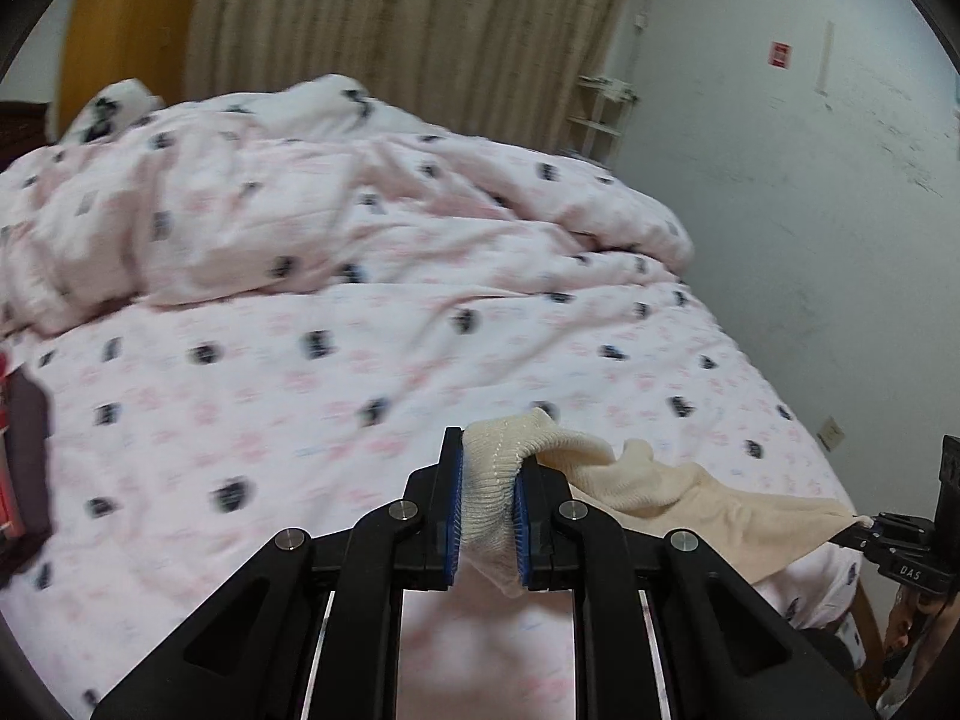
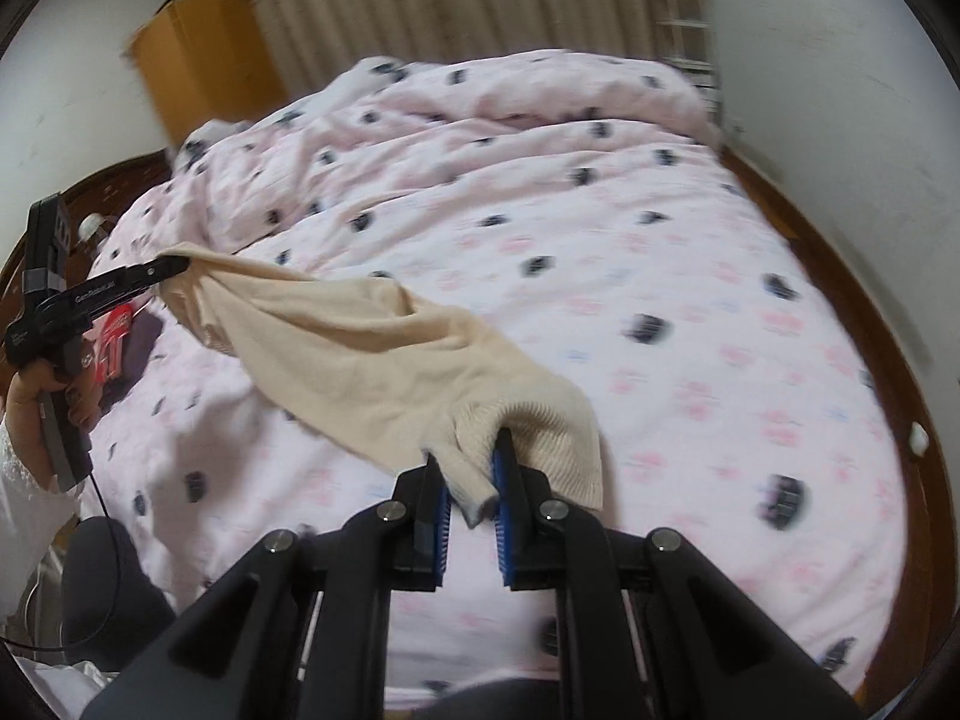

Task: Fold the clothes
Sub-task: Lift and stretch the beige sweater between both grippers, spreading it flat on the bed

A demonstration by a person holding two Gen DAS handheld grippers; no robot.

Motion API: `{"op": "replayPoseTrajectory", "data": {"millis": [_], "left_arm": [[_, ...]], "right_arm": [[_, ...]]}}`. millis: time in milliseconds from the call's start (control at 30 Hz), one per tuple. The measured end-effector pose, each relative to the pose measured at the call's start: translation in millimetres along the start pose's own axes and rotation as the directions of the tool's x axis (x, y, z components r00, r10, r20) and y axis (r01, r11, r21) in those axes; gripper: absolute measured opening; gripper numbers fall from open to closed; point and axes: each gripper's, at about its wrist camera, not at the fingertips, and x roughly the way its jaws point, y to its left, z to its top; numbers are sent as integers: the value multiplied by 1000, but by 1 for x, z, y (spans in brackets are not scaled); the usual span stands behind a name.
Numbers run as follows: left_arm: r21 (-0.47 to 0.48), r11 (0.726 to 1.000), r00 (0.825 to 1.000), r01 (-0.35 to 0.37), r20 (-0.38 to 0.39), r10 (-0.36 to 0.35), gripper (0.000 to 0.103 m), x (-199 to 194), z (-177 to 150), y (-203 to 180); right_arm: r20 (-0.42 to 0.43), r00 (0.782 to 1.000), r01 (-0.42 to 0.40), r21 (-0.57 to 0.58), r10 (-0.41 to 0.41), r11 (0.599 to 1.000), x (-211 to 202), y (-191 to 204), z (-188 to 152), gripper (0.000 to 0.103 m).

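The bed fills both views, its pink patterned sheet spread flat and a rumpled matching quilt heaped toward twelve o'clock under the beige curtain. Strung above the sheet hangs the cream knit garment, stretched between the two claws. The left claw pinches a ribbed edge of it at six o'clock in its own view; the right claw is clamped on another ribbed edge, likewise at six o'clock.

Cream knit garment stretched btwn both grippers' jaws, above pink bedsheet.
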Motion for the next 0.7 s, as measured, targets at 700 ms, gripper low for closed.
{"op": "replayPoseTrajectory", "data": {"millis": [700], "left_arm": [[-205, 957, 976, -205, -112, 185, 13, -74, -133, 138]], "right_arm": [[-267, 963, -4, -169, -42, 986, 99, 107, -52, 15]]}}
